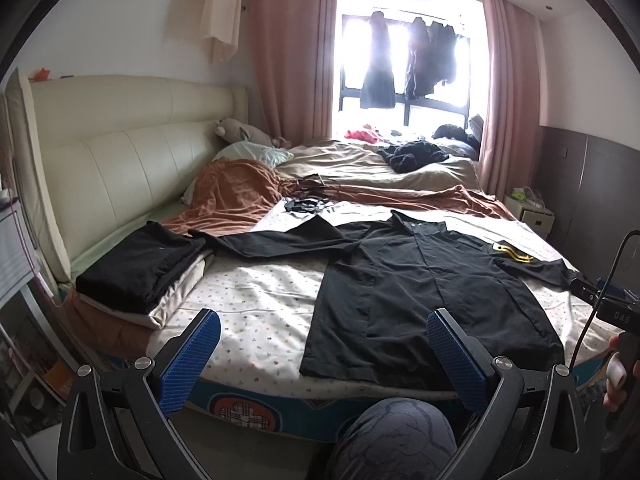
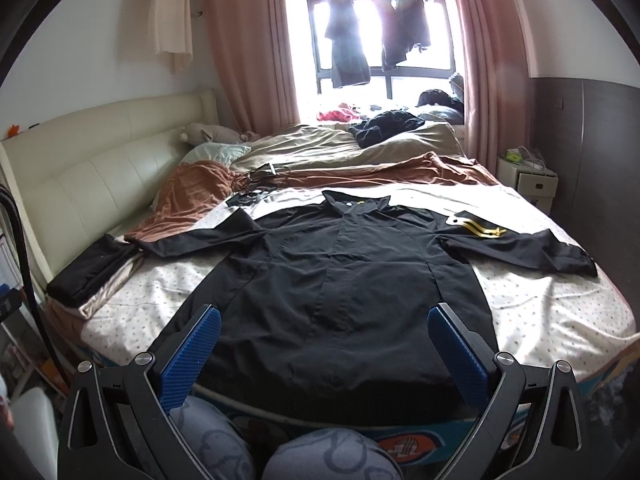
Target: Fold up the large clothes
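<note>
The black shirt (image 2: 340,280) lies flat on the bed (image 2: 560,312), collar toward frame top, hem at bottom, sleeves spread sideways. Left gripper (image 1: 324,344) and right gripper (image 2: 324,340) both gape wide, empty.

free: bare sheet (image 1: 256,300) | blocked: folded pile (image 1: 140,272), left edge

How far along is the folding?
Done: a stack of folded clothes sits at the bed's left edge. In hand: nothing; left gripper and right gripper are both open above the bed. Left: the black shirt lies flat, sleeves spread, unfolded.
</note>
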{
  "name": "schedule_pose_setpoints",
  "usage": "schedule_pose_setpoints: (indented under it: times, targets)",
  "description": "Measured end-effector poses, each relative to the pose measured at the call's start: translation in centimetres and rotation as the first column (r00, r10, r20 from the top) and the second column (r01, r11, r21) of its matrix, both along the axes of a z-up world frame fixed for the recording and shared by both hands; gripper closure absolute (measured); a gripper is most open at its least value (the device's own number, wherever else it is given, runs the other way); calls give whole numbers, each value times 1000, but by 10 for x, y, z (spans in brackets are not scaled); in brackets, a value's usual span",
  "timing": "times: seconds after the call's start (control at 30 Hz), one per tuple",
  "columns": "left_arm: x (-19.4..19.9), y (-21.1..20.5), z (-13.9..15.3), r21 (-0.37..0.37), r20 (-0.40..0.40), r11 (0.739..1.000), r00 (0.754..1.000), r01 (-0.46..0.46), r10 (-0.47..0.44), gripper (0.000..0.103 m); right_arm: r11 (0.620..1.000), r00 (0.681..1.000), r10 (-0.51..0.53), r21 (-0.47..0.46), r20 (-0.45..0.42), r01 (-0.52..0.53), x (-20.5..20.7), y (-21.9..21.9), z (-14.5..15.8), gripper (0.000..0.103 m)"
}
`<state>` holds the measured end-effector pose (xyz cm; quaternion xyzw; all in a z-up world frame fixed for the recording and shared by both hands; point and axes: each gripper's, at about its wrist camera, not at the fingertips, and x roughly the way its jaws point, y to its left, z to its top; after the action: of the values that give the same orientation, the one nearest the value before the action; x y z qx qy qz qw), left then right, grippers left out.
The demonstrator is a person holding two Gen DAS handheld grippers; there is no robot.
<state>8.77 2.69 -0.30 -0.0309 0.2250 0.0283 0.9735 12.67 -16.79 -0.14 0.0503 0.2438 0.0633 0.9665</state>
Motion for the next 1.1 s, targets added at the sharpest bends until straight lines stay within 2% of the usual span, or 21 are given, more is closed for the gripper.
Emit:
schedule_pose_setpoints:
  times: [0.37,0.73,1.1]
  targets:
    - [87,16,-13,-23,-64,999,997,-40,38,0,999,999,34,12,-25,-34,93,21,-2,0]
    - [176,55,-28,-58,-138,993,986,-105,97,1,993,997,64,98,-53,-58,190,49,-12,0]
    - [260,111,-56,-96,-224,974,958,-203,177,18,980,982,87,191,-165,-55,292,75,-46,11]
